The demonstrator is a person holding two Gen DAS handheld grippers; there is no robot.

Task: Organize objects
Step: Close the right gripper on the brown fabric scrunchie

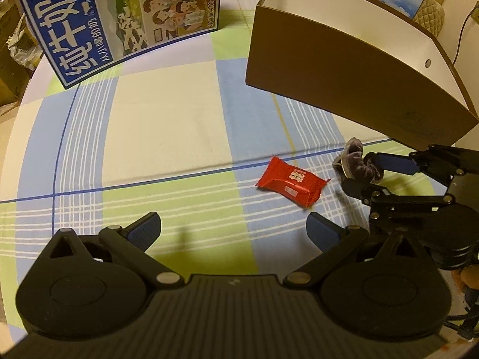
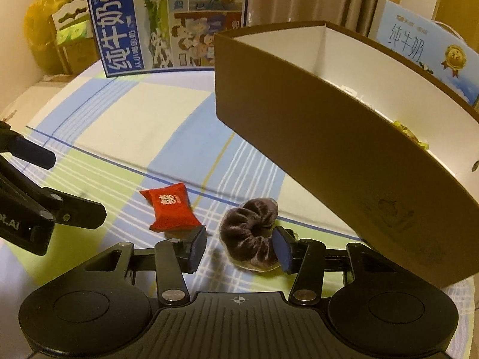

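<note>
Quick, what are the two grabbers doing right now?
Left hand-held gripper: open, holding nothing.
Right hand-held gripper: open around the purple scrunchie, one finger touching it, not yet clamped.

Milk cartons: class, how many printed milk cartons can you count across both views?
2. A blue milk carton stands at the table's far left; a pale blue milk carton stands behind the brown box. Others may be hidden.

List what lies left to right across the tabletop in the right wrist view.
Left gripper → red candy packet → purple velvet scrunchie → brown open box.
</note>
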